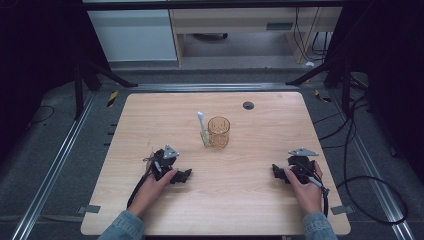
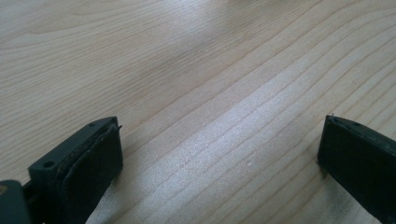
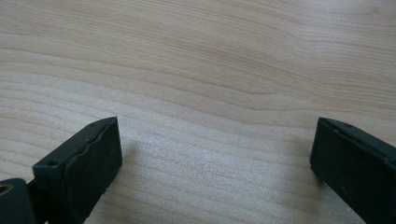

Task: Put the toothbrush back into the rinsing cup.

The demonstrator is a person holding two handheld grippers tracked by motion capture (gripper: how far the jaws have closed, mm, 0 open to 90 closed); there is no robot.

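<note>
One amber glass (image 1: 218, 132) stands mid-counter (image 1: 250, 210), with one toothbrush (image 1: 202, 128) just beside it, leaning on its left side. My two tools, left (image 1: 184, 175) and right (image 1: 276, 172), rest near me with jaws spread wide, pinching nothing.

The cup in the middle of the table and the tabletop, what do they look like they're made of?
The cup: probably amber-tinted glass or clear plastic, see-through with a faceted pattern. The tabletop: light wood or wood-look laminate, with visible grain lines and a soft satin sheen.
</note>
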